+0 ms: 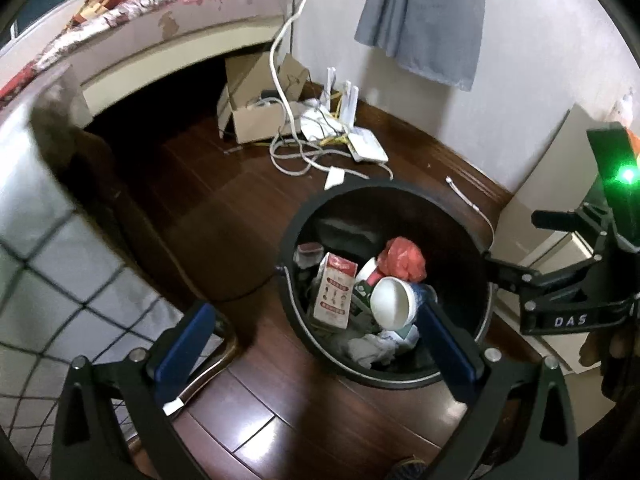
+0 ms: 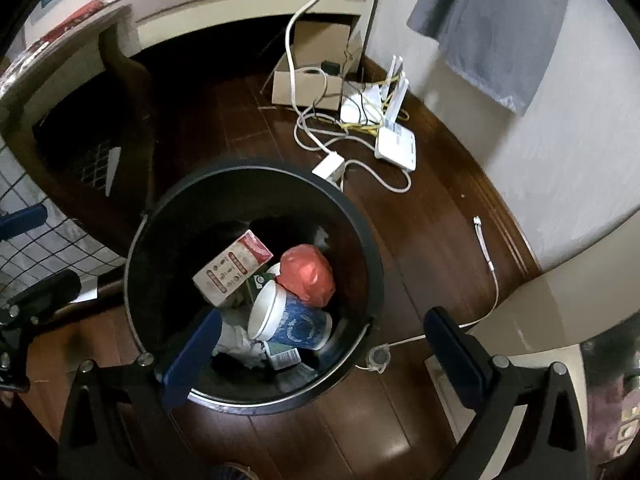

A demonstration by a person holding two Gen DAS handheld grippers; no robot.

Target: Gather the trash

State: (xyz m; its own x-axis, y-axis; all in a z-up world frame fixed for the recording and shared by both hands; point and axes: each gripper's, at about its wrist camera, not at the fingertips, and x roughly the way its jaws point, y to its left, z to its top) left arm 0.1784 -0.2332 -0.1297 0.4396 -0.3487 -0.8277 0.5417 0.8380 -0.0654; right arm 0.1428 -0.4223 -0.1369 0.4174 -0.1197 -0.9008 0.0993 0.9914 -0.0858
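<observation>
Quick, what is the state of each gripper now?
Left gripper: open, holding nothing, over the trash bin.
Right gripper: open, holding nothing.

We are looking at a dark wooden floor [image 2: 420, 240], pale walls [image 2: 560, 140], and a bed [image 1: 180, 20] standing behind.

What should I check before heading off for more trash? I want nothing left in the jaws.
1. Left gripper empty, jaws wide: ok.
2. Right gripper empty, jaws wide: ok.
3. Blue paper cup inside the black bin: ok.
4. Red bag and carton below the rim: ok.
5. Room left in the bin: ok.
6. More trash on the wooden floor: cannot tell; only cables and a router show.
</observation>
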